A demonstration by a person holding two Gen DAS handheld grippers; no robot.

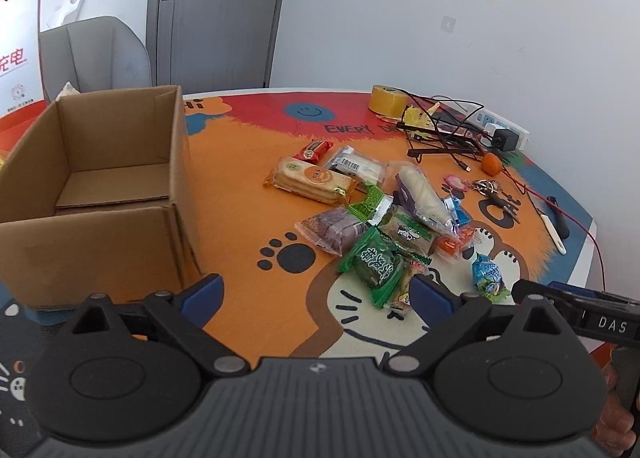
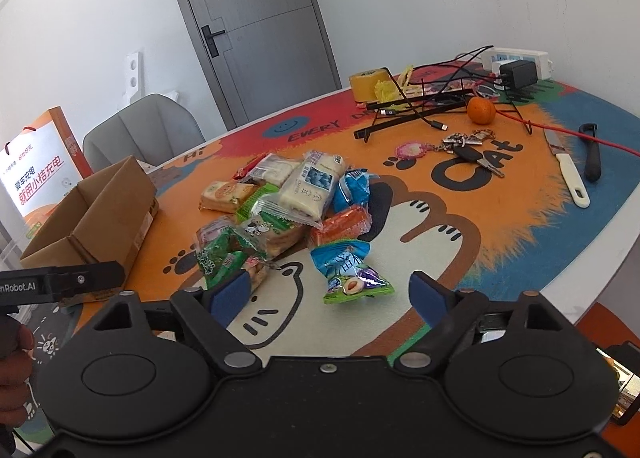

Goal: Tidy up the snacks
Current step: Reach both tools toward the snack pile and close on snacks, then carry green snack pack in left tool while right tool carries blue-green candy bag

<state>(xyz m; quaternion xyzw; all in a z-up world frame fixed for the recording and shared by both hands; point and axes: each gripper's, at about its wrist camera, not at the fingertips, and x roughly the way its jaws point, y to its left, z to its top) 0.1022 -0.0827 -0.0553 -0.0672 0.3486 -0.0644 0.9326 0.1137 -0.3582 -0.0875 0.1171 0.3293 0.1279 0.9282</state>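
Hovering: both grippers hung above the counter (image 1: 248, 186), neither touching anything.
Left gripper (image 1: 316, 298): jaws spread wide, empty; green packet (image 1: 374, 262) lay just ahead, nearer the right-hand jaw, its lower end beside that pad.
Right gripper (image 2: 332, 296): jaws wide apart, empty; blue-and-green candy packet (image 2: 352, 272) sat between them, just ahead of the tips, not touched.
Snack pile (image 2: 280, 198): heaped mid-counter, packets overlapping.
Cardboard box (image 1: 100, 178): open, upright, left of the pile, well apart from it.
Clutter: orange (image 2: 481, 110), keys (image 2: 468, 146), knife (image 2: 566, 168) behind the pile.
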